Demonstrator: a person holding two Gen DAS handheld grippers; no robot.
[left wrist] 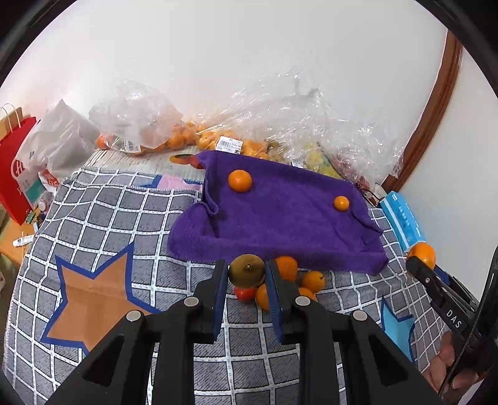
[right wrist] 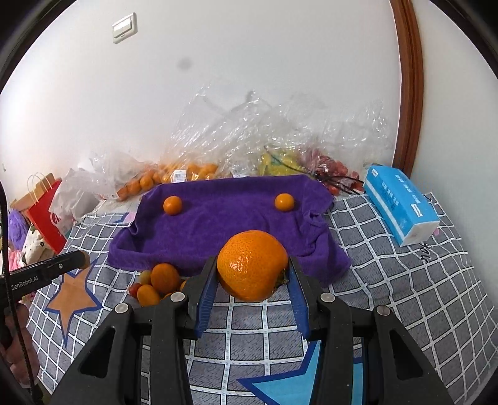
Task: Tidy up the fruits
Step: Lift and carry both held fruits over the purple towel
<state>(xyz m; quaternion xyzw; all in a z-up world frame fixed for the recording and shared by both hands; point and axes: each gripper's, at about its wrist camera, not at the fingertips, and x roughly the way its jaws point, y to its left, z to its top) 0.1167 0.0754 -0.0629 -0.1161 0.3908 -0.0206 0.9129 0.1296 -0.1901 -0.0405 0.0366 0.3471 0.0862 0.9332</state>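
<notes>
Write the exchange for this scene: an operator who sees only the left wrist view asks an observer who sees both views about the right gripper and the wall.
Operator: My left gripper holds a brown fruit. Of the right gripper I see one finger and a bit of orange. Is it gripped?
Observer: Yes. Both pads press on the sides of a big orange.
Operator: Is anything on the wall above the purple towel?
Observer: A light switch, high on the left.
</notes>
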